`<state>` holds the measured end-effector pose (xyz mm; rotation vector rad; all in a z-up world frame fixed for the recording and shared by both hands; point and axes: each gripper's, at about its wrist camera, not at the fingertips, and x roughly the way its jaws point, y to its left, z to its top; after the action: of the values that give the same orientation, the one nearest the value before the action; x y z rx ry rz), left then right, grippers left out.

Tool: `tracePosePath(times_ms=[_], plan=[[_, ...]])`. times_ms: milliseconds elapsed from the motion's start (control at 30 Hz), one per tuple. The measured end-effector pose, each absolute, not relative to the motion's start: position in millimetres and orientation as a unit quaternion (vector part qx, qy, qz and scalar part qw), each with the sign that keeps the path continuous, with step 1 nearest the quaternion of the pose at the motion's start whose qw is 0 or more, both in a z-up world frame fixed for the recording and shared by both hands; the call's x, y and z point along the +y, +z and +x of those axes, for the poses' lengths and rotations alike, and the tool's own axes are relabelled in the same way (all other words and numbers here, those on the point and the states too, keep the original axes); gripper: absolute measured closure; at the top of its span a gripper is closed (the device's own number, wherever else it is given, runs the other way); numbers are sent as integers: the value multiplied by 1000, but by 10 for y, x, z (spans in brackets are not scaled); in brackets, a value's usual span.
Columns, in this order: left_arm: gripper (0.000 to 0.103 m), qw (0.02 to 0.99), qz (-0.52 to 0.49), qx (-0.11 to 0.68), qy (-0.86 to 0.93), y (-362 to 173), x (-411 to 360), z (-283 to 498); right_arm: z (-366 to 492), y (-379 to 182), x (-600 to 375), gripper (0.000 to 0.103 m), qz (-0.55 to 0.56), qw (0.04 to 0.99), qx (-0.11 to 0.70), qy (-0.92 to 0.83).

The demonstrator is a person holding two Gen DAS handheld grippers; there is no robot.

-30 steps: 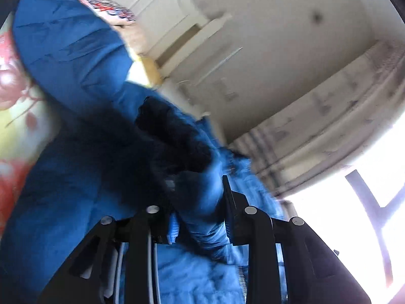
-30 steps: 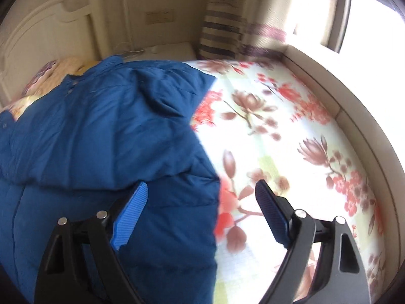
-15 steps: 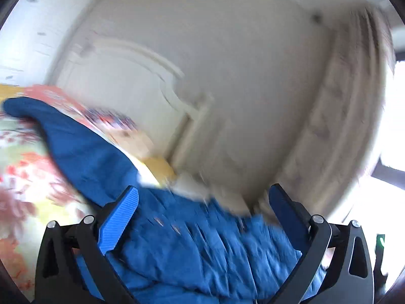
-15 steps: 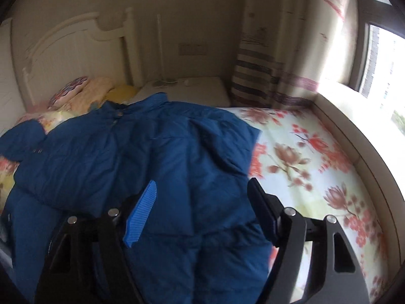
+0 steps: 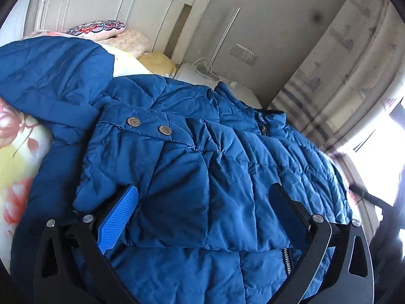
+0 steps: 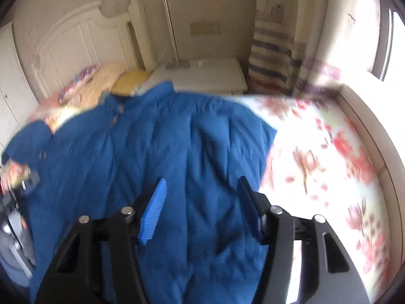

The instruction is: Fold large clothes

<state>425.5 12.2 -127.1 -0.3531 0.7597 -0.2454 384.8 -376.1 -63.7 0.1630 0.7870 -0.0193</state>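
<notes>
One blue quilted jacket (image 5: pixel 202 167), padded, lying across the floral bedsheet (image 6: pixel 329 167) on the half of the bed away from the window, collar end toward the headboard (image 5: pixel 141 7) and pillows (image 5: pixel 131 41).

Handling, judged: bulky but light; soft and springy, so folds will tend to puff back open; the smooth shell looks slippery, so a thin pinch may slide off. Best holds are doubled edges: the hem, the snap-buttoned flap (image 5: pixel 149 125), the zipper edge (image 5: pixel 286 255), or a cuff.

Condition: one panel or sleeve already laid over the body, its lower edge lying between the left fingers. The hooded or sleeve part (image 5: pixel 50 76) bunches up toward the pillows.

Left gripper (image 5: pixel 205 220): released, jaws at full spread, hovering over the folded-over panel, nothing between the pads.

Right gripper (image 6: pixel 202 210): jaws have just been closing, now about half spread; only the jacket's flat surface lies below them, nothing pinched.

Edges and room: jacket's window-side edge (image 6: pixel 268 136) lies clean on the sheet, with a wide bare strip of bed beyond it, bounded by the window-side ledge (image 6: pixel 374 136). Nightstand (image 6: pixel 210 73) stands past the collar end. The opposite side is crowded; the left gripper works there.
</notes>
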Motion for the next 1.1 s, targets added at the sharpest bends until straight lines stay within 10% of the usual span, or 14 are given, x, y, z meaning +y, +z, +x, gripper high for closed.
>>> tracePosePath(times_ms=[333,1100], plan=[[4,905,-168,371,-121,-1309,92,4299,4340,-843,-3899,54,90,904,416,-27],[4,908,-142,378,-109,-1310,24,4306,4583,-665,-3250,19,22,917,396,-47]])
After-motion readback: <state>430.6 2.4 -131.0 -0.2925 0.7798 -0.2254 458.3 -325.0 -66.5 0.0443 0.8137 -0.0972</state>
